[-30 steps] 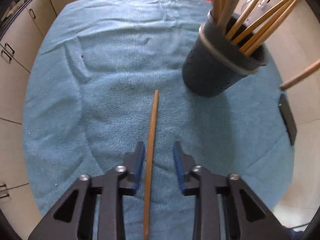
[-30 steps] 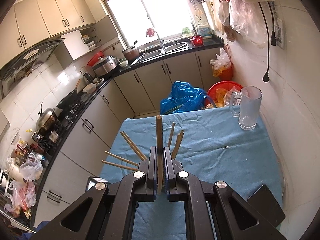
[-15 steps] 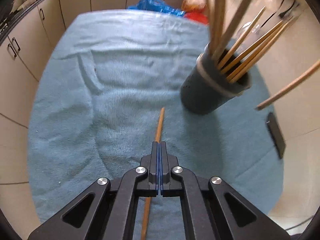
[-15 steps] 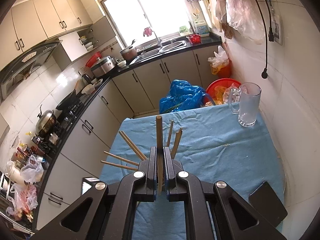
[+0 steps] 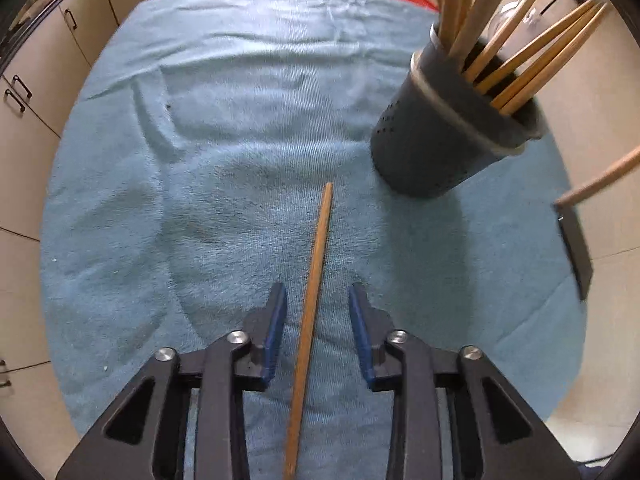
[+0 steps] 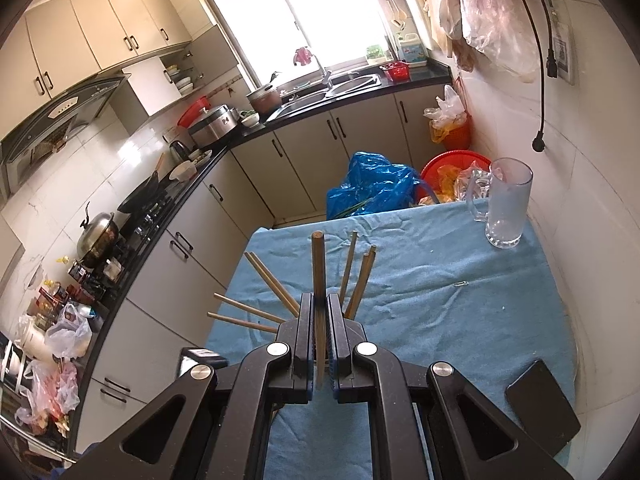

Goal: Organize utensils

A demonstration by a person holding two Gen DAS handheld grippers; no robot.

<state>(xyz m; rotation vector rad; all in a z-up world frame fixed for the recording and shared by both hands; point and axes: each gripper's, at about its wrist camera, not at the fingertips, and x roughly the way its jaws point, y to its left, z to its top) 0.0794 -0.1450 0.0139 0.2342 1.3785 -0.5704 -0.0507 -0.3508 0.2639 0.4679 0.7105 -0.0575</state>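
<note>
The loose chopstick (image 5: 314, 284) lies flat on the blue-towelled surface (image 5: 208, 184), its long axis running almost straight away from the left gripper (image 5: 316, 332) and tipped slightly toward the dark utensil holder (image 5: 444, 148). It passes right between the left jaws, a clear gap on each side — they have just been opening, and neither blue pad presses the wood, so the stick sits released on the cloth. The left gripper is plainly the nearer one; it points steeply down over the stick.

The right gripper (image 6: 320, 340) is clenched on a second chopstick (image 6: 319, 276), held upright along its fingers. In the left view that stick's tip shows beyond the holder, not in it.

The holder stands just beyond the loose stick's far end, to the right, already bristling with chopsticks. To my eye, a fresh pinch needs the jaws squared across the shaft.
</note>
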